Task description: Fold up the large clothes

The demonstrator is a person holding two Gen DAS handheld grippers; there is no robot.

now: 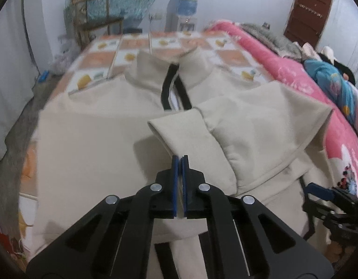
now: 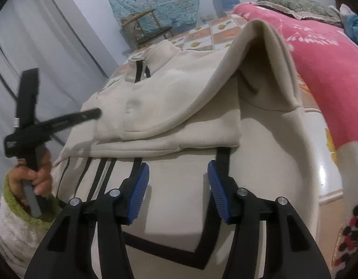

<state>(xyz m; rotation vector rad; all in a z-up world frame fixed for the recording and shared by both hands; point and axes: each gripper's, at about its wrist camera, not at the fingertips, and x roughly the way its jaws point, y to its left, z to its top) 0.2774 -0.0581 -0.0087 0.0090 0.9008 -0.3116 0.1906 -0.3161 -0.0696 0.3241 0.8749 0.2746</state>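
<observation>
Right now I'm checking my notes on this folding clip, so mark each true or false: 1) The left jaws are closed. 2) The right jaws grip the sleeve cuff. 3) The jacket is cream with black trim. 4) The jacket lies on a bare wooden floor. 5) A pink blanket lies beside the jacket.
1) True: the left gripper has its jaws shut, right at the sleeve cuff; whether fabric is pinched is unclear.
2) False: the right gripper has its jaws apart, with nothing between them.
3) True: the jacket is cream with a black zipper band.
4) False: it lies on a bed with a patterned sheet.
5) True: the pink blanket is alongside.
</observation>
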